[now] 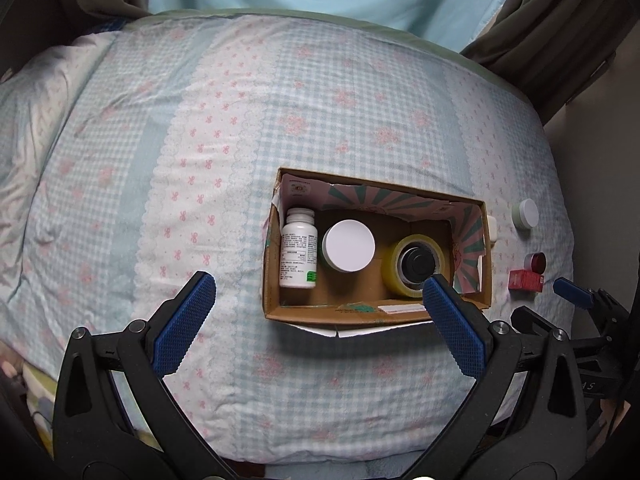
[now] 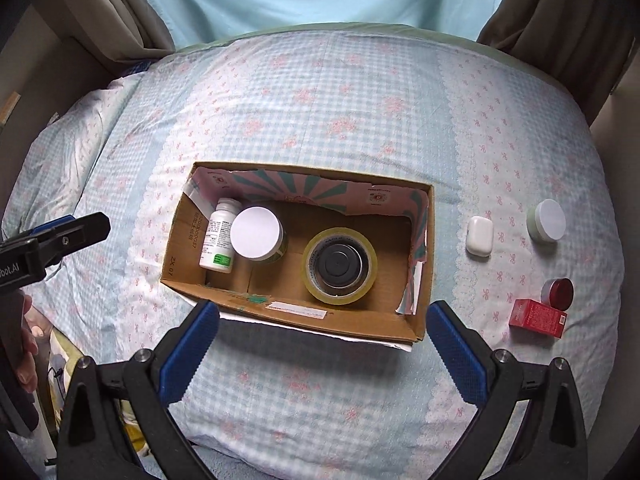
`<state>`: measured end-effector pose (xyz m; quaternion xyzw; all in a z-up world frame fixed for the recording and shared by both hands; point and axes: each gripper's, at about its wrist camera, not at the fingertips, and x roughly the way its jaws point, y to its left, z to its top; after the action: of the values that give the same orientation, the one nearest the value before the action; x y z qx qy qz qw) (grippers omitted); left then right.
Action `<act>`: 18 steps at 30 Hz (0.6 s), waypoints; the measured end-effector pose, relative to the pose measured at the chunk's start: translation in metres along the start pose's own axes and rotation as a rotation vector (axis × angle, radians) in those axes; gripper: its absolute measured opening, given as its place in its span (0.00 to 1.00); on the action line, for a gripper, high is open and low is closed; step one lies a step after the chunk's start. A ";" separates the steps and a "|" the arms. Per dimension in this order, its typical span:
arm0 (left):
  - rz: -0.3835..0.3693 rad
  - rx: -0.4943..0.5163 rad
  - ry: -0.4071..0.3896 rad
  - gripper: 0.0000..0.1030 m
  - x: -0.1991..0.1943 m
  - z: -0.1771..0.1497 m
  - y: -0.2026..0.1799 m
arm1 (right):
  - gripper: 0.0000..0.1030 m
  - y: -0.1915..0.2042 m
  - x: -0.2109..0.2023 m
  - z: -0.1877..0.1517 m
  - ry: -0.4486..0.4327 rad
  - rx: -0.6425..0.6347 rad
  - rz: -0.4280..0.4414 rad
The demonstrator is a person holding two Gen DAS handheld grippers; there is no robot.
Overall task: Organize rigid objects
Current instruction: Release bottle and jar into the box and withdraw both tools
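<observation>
Holding round jars, a ribbed-cap bottle [image 2: 218, 240] and glossy tape [image 2: 340, 266]: a cardboard box [image 2: 320, 320].

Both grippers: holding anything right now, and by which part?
Nothing is held. The left gripper and right gripper are both open, empty, above the checked bedspread near the open cardboard box.

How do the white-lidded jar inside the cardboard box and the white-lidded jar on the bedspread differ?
The jar in the cardboard box, the boxed jar, looks wider than the outside jar. The boxed jar stands beside a white bottle; the outside jar stands alone on the bedspread. The outside jar's body is pale green. Both stand upright under round white lids.
</observation>
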<state>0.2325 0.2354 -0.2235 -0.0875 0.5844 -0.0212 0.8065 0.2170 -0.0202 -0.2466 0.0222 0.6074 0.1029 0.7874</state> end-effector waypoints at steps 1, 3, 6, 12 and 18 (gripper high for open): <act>-0.007 0.002 -0.005 1.00 -0.004 0.002 -0.003 | 1.00 -0.005 -0.006 0.000 -0.005 0.022 -0.009; -0.020 0.004 -0.018 1.00 -0.010 0.008 -0.011 | 1.00 -0.015 -0.020 -0.001 -0.020 0.066 -0.024; -0.046 0.008 -0.042 1.00 -0.017 0.017 -0.028 | 1.00 -0.036 -0.038 -0.001 -0.043 0.141 -0.043; -0.029 0.079 -0.070 1.00 -0.023 0.030 -0.087 | 1.00 -0.092 -0.076 -0.003 -0.099 0.268 -0.056; -0.011 0.153 -0.112 1.00 -0.028 0.026 -0.168 | 1.00 -0.165 -0.105 -0.019 -0.146 0.335 -0.069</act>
<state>0.2601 0.0772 -0.1617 -0.0301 0.5345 -0.0652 0.8421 0.1959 -0.2030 -0.1783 0.1396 0.5576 -0.0286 0.8178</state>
